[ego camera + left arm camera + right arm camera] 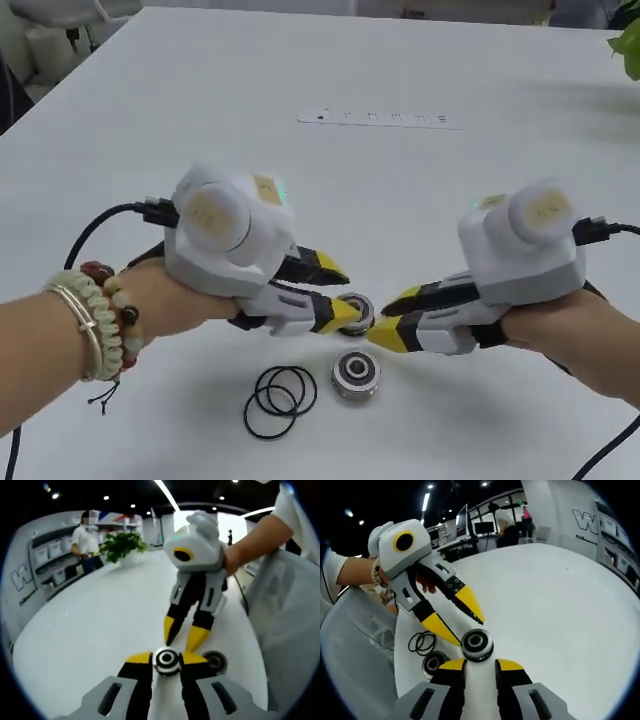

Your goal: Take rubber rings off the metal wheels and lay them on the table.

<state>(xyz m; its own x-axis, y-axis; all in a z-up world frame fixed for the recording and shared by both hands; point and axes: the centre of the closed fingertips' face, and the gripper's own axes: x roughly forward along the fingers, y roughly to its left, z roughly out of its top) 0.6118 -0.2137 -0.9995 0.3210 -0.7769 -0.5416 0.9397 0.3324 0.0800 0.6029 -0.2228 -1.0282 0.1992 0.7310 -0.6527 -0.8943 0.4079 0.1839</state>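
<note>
Fingers (139,658) of the left gripper (470,632) are closed on a metal wheel (166,661), with one yellow tip on each side of its rim. The wheel is held clear of the table (200,100), between the two grippers. Fingers (510,666) of the right gripper (179,647) stand slightly parted with nothing between them. Their tips are just at the wheel's edge from the opposite side; whether they touch it cannot be told.

Table: a broad white surface that carries all the loose parts.

Grippers: white bodies with black cables, meeting tip to tip near the front of the head view. The left one is held by a hand (170,300) whose wrist wears bead bracelets (95,320).

Socket strip (380,118): flat and white, lying on the table well beyond the grippers.

Held wheel: in the right gripper view it shows a pale hub inside a dark outer band.

Second wheel (356,372): lies flat on the table just nearer the person than the held one, apart from both grippers.

Rubber rings (280,398): several thin black loops lying overlapped on the table, just beside the second wheel on its left.
</note>
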